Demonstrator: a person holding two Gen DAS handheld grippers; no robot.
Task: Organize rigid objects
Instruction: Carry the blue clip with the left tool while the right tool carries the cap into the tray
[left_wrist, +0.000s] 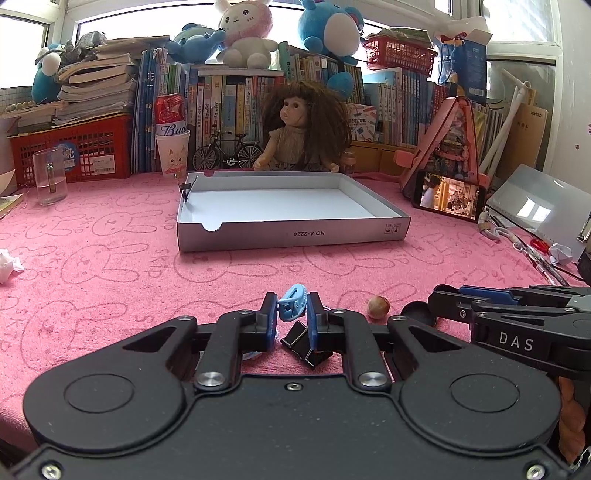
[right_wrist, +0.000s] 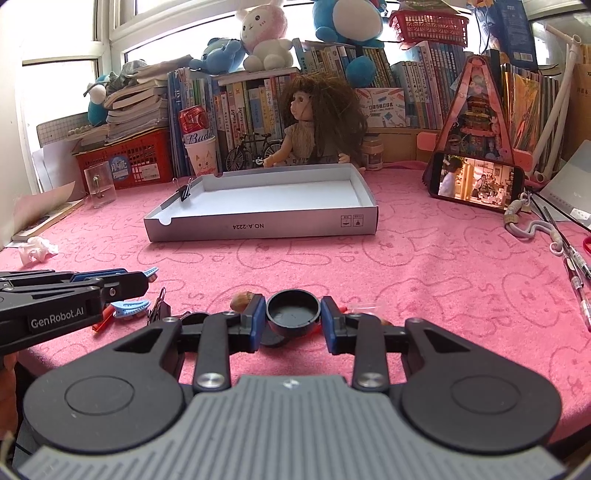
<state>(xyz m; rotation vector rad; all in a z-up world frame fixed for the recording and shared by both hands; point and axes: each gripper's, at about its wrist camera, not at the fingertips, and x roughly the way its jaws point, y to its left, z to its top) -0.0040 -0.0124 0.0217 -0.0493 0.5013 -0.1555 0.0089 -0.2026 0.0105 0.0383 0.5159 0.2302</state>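
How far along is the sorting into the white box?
Done: one black binder clip sits on the white box rim. In hand: left gripper clamps a blue clip; right gripper holds a black cap. Left on the cloth: another binder clip, a nut, a second blue clip.

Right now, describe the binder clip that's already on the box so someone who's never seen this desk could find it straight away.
Find the shallow white cardboard box lying open in the middle of the pink tablecloth, in front of the doll. On its left wall, near the back corner, a small black binder clip is clamped to the rim. Unlike the other black clip lying loose near the grippers, this one stands upright with its wire handles up.
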